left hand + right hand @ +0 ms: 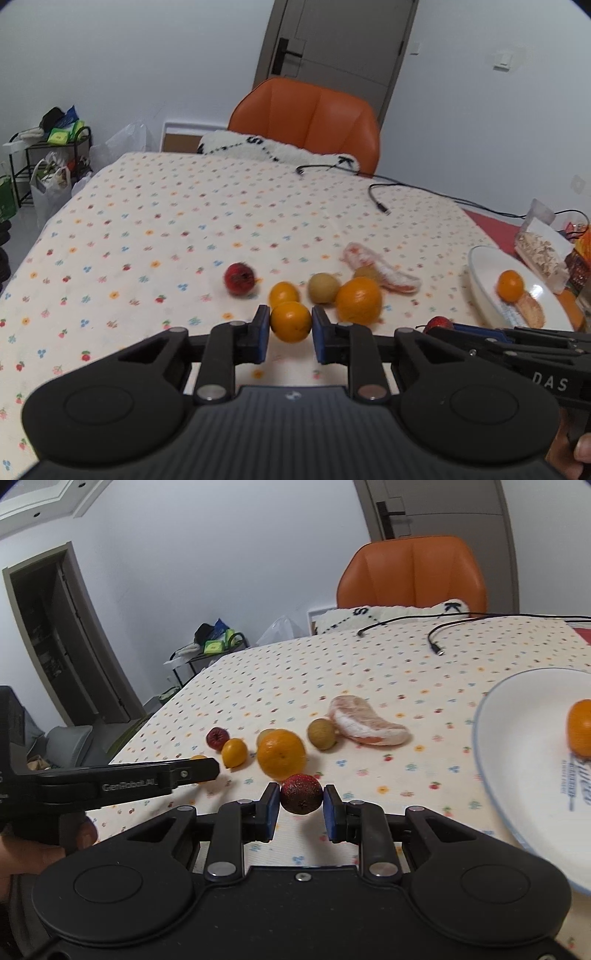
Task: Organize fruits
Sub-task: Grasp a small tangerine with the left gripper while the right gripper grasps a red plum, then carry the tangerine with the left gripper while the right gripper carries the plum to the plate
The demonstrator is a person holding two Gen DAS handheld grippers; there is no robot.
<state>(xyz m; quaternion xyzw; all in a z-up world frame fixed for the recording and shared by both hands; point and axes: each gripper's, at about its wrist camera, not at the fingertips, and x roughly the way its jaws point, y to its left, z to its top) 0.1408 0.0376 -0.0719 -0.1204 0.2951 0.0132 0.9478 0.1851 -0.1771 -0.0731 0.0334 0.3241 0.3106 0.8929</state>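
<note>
Between the blue pads of my left gripper sits a small orange fruit, clamped from both sides just above the flowered tablecloth. My right gripper is clenched on a dark red fruit in the same way, pads pressing its two sides.

Just beyond the left gripper's tips, another small orange fruit lies on the cloth, with a larger orange to its right and a yellow-green round fruit between and a little behind them. A second red fruit lies off to the left. Behind the large orange is a peeled pomelo segment, with one more pale round fruit partly hidden against it.

To the right stands a white plate, holding an orange and a piece of something tan that I cannot identify.

Further back, black cables trail across the cloth, and an orange chair stands at the table's far edge.
</note>
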